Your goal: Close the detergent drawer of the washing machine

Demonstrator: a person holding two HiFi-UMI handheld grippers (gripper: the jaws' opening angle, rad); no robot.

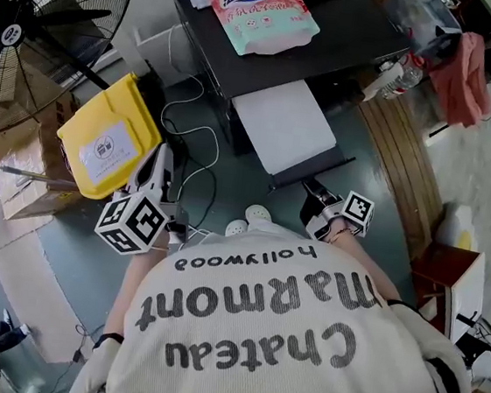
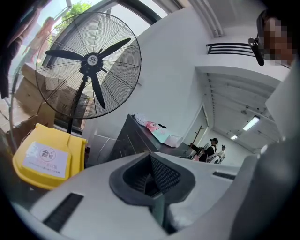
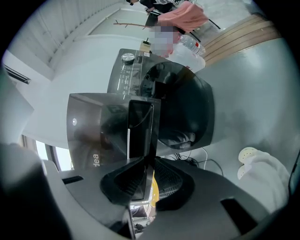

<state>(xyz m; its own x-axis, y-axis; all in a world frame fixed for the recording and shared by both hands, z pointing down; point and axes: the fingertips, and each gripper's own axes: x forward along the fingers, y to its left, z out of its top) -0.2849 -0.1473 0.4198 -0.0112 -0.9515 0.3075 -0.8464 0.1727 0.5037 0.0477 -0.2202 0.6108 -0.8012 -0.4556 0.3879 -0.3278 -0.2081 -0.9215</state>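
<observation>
The detergent drawer (image 1: 282, 123) stands pulled out from the near side of the dark washing machine (image 1: 352, 32), toward you. Its top is a plain white rectangle, and its near end is closed by a dark front strip. Your right gripper (image 1: 314, 195) is at the near right corner of this front. In the right gripper view its tongs are pinching a dark, thin, flat edge of the drawer front (image 3: 140, 129), which runs down between the two ribbed pads. Just left of this edge, a dark glossy face (image 3: 93, 136) carries the pale letters "dea"; the rest of the word is hidden behind the gripper body. Farther away you see the round dark door (image 3: 187, 108) of the machine and a knob (image 3: 126, 58) on its control panel. Your left gripper (image 1: 156, 170) is well apart from the drawer, on the left, just beside the yellow bin (image 1: 111, 136). Its tongs are pressed together with nothing between them. The yellow bin has a white label (image 1: 106, 147) with a small symbol, but the writing on it is too small to read. On top of the machine, at the far side, lies a pink and pale green bag (image 1: 262, 8) with large Chinese characters that I cannot read with certainty. Your shirt (image 1: 275, 327) shows the words "Chateau Marmont" and "hollywood".
</observation>
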